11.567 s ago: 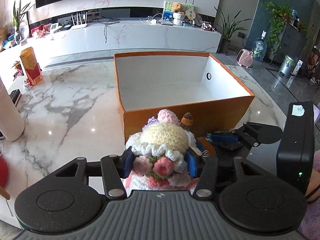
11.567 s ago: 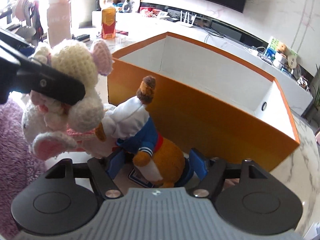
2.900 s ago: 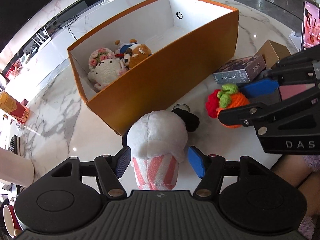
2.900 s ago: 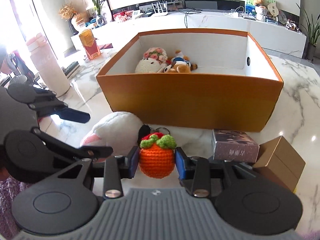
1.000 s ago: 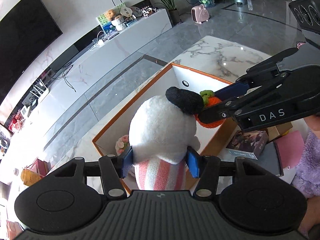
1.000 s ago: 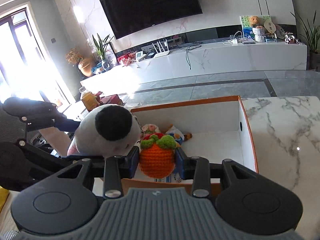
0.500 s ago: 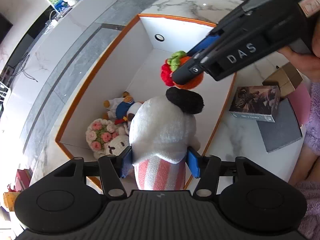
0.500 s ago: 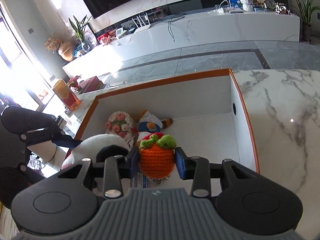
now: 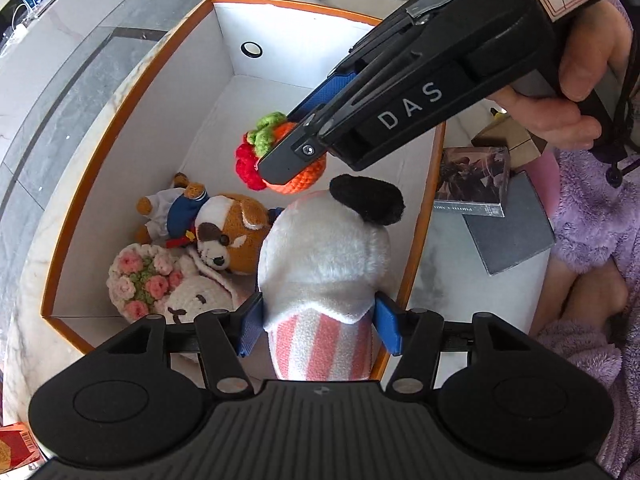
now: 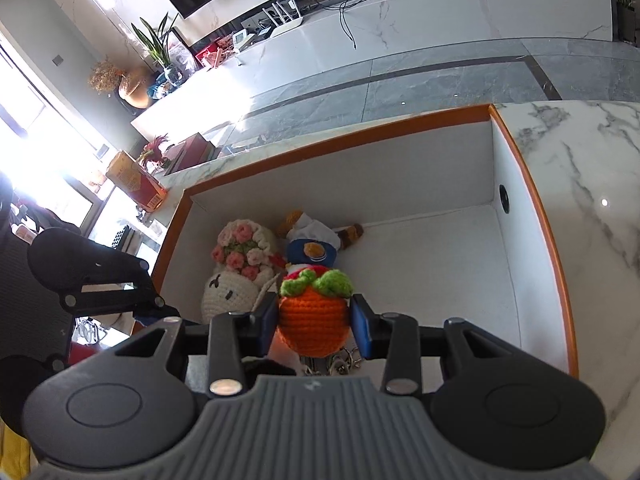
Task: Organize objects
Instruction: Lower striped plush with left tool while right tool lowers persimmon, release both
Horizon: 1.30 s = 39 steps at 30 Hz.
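Toys above orange box (image 9: 132, 92) | left gripper (image 9: 320, 322) clamps white plush (image 9: 324, 264) near front wall, long axis pointing down into box | right gripper (image 10: 314, 322) grips crochet carrot (image 10: 312, 320), mid-box, beside bear (image 9: 228, 236) and crochet bunny (image 9: 192, 300) | bare floor lies right of both.

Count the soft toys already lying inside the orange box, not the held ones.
2: a crocheted flower-crowned bunny in the box's near-left corner, and a sailor bear lying against it. More could be hidden behind the held plush.

White plush (image 9: 324, 264) and crocheted orange (image 10: 312, 320) held above orange box (image 9: 132, 92).
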Tool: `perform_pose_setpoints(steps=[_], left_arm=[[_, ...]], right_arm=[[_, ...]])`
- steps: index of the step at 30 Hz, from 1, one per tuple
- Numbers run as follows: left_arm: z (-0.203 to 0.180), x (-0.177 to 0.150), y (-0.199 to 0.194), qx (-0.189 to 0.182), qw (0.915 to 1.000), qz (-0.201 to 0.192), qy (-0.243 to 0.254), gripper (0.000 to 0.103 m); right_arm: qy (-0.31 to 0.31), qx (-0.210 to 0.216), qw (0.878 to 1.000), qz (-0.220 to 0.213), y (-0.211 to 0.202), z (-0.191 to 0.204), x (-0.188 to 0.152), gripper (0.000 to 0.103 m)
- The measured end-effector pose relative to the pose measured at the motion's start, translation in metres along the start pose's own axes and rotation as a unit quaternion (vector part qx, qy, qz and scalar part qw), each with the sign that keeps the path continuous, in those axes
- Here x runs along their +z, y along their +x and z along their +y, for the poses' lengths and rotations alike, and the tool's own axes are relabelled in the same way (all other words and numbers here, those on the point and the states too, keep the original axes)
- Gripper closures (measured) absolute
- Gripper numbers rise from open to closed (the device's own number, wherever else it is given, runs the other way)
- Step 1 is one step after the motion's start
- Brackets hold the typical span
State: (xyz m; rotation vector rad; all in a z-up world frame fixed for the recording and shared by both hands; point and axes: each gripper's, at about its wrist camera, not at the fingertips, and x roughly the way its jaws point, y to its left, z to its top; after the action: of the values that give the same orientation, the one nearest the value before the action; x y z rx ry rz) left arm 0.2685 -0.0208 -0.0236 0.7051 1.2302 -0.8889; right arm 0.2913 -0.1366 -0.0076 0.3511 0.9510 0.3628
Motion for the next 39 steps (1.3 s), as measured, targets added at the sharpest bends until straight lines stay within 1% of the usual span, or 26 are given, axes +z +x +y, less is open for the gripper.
perform_pose_setpoints(steps=[2, 5, 7, 10, 14, 15, 16, 17, 18, 19, 21, 23, 25, 27, 29, 31, 32, 35, 37, 39], left_arm=[[0.004, -0.001, 0.003, -0.008, 0.9999, 0.001, -0.008, 0.033], [0.002, -0.006, 0.004, -0.007, 0.9998, -0.007, -0.018, 0.031], [0.0, -0.011, 0.004, 0.0, 0.9997, -0.011, -0.024, 0.029], [0.002, -0.019, 0.002, 0.0, 0.9984, -0.03, -0.048, 0.029], [0.003, -0.03, -0.007, 0.003, 0.9954, -0.057, -0.078, 0.028], [0.005, -0.031, -0.009, 0.011, 0.9942, -0.062, -0.087, 0.031], [0.007, -0.039, -0.014, 0.016, 0.9927, -0.07, -0.096, 0.037], [0.008, -0.042, -0.017, 0.017, 0.991, -0.08, -0.106, 0.04], [0.011, -0.04, -0.023, 0.024, 0.9882, -0.087, -0.123, 0.046], [0.018, -0.04, -0.032, 0.037, 0.9844, -0.09, -0.146, 0.053], [0.02, -0.044, -0.035, 0.058, 0.9771, -0.103, -0.177, 0.056], [0.024, -0.048, -0.042, 0.089, 0.9664, -0.117, -0.21, 0.056], [0.026, -0.052, -0.047, 0.123, 0.9515, -0.134, -0.248, 0.058], [0.028, -0.058, -0.056, 0.142, 0.9394, -0.155, -0.271, 0.058], [0.03, -0.065, -0.064, 0.164, 0.9241, -0.168, -0.302, 0.058], [0.038, -0.072, -0.068, 0.183, 0.9074, -0.169, -0.339, 0.058], [0.041, -0.076, -0.069, 0.186, 0.9017, -0.169, -0.352, 0.058], [0.049, -0.088, -0.071, 0.184, 0.8895, -0.18, -0.378, 0.059], [0.051, -0.096, -0.071, 0.178, 0.8848, -0.186, -0.388, 0.059], [0.05, -0.1, -0.071, 0.174, 0.8822, -0.189, -0.395, 0.059]], right_arm=[[-0.002, 0.011, 1.0, 0.009, 0.004, 0.002, 0.003, 0.062], [-0.02, -0.005, 1.0, 0.015, 0.007, 0.006, 0.002, 0.062], [-0.014, -0.005, 0.999, 0.029, 0.012, 0.004, 0.0, 0.062], [-0.01, -0.005, 0.999, 0.047, 0.018, 0.003, -0.004, 0.062], [-0.026, -0.015, 0.998, 0.057, 0.023, 0.008, -0.01, 0.062], [-0.028, -0.017, 0.998, 0.057, 0.022, 0.009, -0.011, 0.062], [-0.027, -0.016, 0.998, 0.055, 0.021, 0.009, -0.011, 0.062], [-0.023, -0.011, 0.998, 0.052, 0.019, 0.009, -0.01, 0.062], [-0.019, -0.004, 0.999, 0.05, 0.017, 0.009, -0.009, 0.062], [-0.012, 0.007, 0.999, 0.048, 0.014, 0.009, -0.007, 0.062], [-0.002, 0.027, 0.999, 0.046, 0.011, 0.01, -0.004, 0.062], [0.004, 0.041, 0.998, 0.045, 0.01, 0.013, -0.001, 0.062], [0.005, 0.045, 0.998, 0.044, 0.012, 0.018, 0.001, 0.062], [0.004, 0.045, 0.998, 0.046, 0.016, 0.023, 0.002, 0.062], [0.002, 0.063, 0.997, 0.052, 0.021, 0.03, 0.001, 0.062], [0.003, 0.087, 0.994, 0.06, 0.025, 0.039, 0.0, 0.062], [0.001, 0.094, 0.994, 0.063, 0.027, 0.044, -0.001, 0.062], [-0.009, 0.103, 0.992, 0.07, 0.036, 0.06, -0.003, 0.062], [-0.014, 0.107, 0.991, 0.074, 0.041, 0.069, -0.004, 0.062], [-0.018, 0.105, 0.991, 0.078, 0.047, 0.075, -0.006, 0.062]])
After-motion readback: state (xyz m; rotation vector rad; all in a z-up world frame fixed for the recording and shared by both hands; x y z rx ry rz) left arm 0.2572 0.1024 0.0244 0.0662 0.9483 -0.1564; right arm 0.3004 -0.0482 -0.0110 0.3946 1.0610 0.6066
